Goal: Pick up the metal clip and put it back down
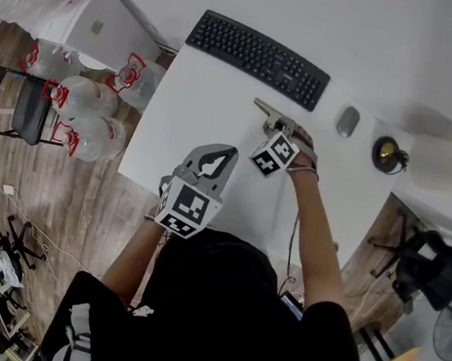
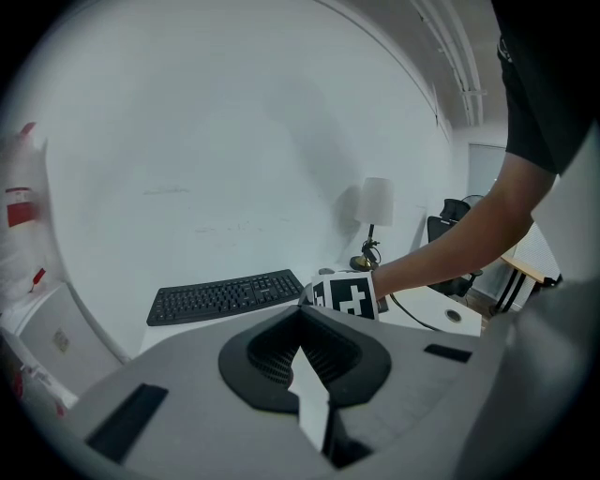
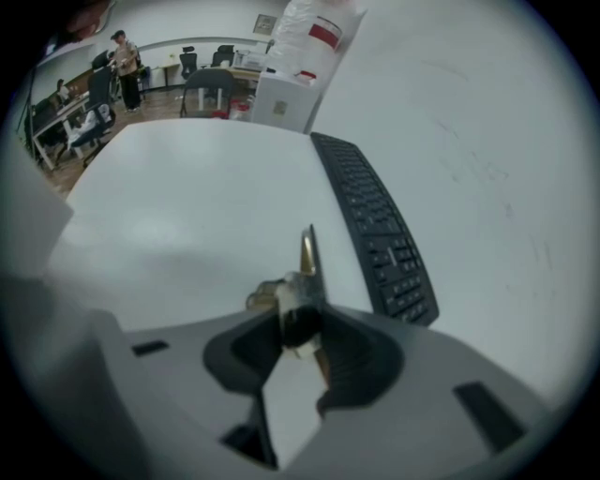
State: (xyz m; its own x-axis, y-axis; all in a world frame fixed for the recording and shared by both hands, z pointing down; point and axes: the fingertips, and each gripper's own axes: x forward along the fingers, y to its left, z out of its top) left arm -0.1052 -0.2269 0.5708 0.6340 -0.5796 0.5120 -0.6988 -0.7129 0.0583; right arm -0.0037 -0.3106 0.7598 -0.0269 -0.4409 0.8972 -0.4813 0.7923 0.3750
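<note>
The metal clip point(image 1: 265, 108) is a brass-coloured spring clip on the white table point(image 1: 193, 113), in front of the keyboard. My right gripper point(image 1: 277, 127) points steeply down at it. In the right gripper view the clip point(image 3: 307, 258) sits between the jaws of my right gripper point(image 3: 300, 314), which are shut on its body, its long handle sticking out ahead. I cannot tell whether the clip still touches the table. My left gripper point(image 1: 228, 151) hovers over the table's near part, shut and empty. In the left gripper view its tips point(image 2: 302, 314) meet, with the right gripper's marker cube just beyond.
A black keyboard point(image 1: 259, 58) lies at the table's far edge, with a grey mouse point(image 1: 348, 121) and a small desk lamp point(image 1: 389, 154) to its right. Water bottles point(image 1: 87, 108) and a black chair point(image 1: 13, 102) stand on the wooden floor at the left.
</note>
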